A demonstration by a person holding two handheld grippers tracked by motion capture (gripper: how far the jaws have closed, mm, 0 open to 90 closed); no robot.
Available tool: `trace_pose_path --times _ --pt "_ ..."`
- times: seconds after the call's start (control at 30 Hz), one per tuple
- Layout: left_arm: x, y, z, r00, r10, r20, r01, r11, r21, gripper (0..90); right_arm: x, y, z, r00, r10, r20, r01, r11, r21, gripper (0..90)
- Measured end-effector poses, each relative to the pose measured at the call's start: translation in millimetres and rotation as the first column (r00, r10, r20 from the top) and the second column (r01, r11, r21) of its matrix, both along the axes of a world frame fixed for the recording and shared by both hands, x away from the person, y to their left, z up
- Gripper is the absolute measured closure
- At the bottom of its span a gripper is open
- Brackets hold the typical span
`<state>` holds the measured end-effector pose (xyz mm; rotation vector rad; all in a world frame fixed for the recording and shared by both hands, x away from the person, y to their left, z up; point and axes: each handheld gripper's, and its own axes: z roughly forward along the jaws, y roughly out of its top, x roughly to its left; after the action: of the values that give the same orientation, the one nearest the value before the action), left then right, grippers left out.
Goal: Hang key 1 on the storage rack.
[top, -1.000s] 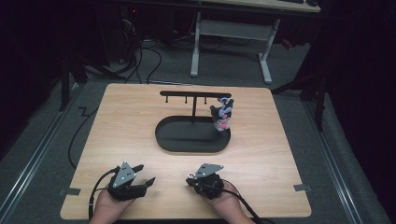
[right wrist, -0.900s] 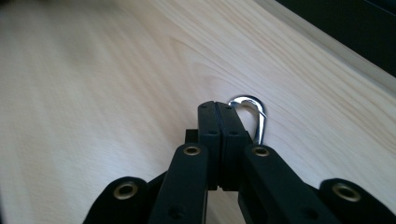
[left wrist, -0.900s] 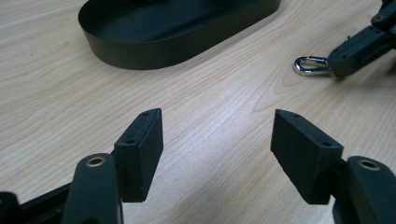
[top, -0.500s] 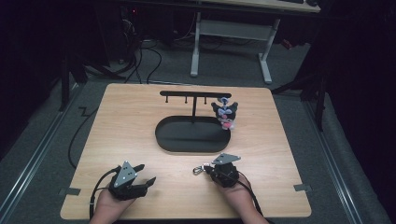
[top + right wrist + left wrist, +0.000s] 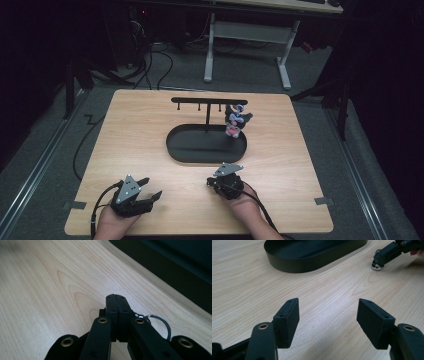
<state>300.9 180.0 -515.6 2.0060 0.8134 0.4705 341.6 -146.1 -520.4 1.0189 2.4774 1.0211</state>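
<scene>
- Pale wood table (image 5: 135,135) carries a black oval tray (image 5: 206,150) near its middle, with a black rack (image 5: 207,101) standing at the tray's far side.
- A small figure charm (image 5: 235,120) hangs from the rack's right end, over the right part of the tray.
- The right gripper (image 5: 212,183) is on the near side of the tray, just beside its rim, with a grey plate on top.
- Its jaws are pressed together; in the right gripper view (image 5: 116,305) the pads meet with no gap between them.
- A metal ring (image 5: 161,323) lies on the wood just right of those closed jaws; whether the jaws pinch any part of it cannot be told.
- In the left gripper view the same ring (image 5: 377,266) sits on the table under the tip of the right gripper (image 5: 379,258), a little way from the tray wall (image 5: 294,263).
- The left gripper (image 5: 149,188) rests at the near left of the table, well apart from the tray.
- Its jaws stand wide apart (image 5: 328,315) with bare wood between them.
</scene>
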Motion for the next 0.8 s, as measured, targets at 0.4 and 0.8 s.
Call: trace_pose_path --times 0.4,0.8 --pt "10.3 -19.5 1.2 0.9978 -0.067 0.004 0.067 0.9978 0.005 35.1 -30.9 -41.8 -0.6 0.9983 -0.041 -0.042 0.041 0.999 -0.016 90.0" --pt "14.0 -27.8 2.1 0.9943 -0.106 0.012 0.106 0.9943 0.014 35.1 -49.8 -72.2 9.3 0.9924 -0.119 -0.029 0.12 0.993 0.021 90.0"
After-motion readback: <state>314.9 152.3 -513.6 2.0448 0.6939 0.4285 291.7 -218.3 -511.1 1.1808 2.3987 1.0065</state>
